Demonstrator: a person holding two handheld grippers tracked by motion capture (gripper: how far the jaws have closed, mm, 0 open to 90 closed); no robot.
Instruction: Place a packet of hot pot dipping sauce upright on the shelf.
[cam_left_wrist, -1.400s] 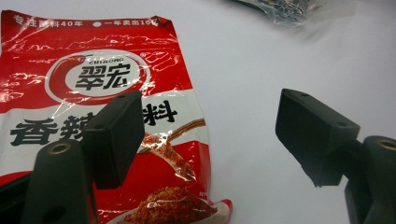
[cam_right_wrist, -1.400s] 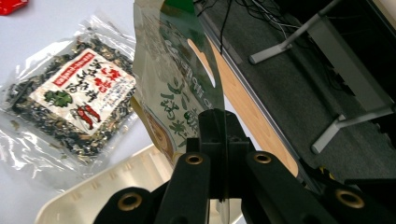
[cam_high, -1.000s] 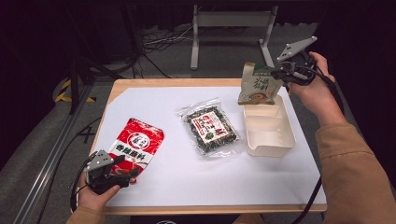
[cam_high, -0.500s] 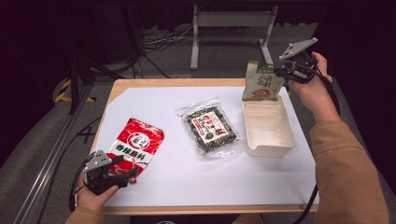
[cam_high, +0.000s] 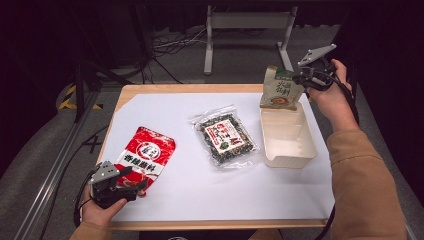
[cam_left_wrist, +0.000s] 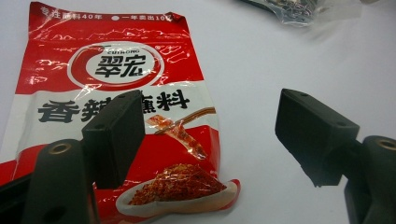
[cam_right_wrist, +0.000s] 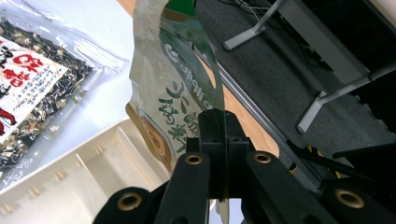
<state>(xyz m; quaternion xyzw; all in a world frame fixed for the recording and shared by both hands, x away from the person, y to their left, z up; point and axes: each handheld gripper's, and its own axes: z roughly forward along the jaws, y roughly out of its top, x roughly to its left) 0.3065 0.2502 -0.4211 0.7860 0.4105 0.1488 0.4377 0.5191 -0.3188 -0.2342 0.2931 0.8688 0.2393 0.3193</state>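
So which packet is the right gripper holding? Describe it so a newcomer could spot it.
Start at the cream tray on the table's right side. Above its far end, the right gripper pinches an upright beige pouch with a green top; the other two packets lie flat.

Left tongs (cam_left_wrist: 210, 135) low, agape, right tongs (cam_right_wrist: 218, 140) raised, clamped

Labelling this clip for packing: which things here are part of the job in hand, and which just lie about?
In the job:
right gripper, shut on the green-and-beige pouch
cream tray, below that pouch
left gripper, open at the red seasoning packet

Lying about:
clear seaweed bag
floor cables
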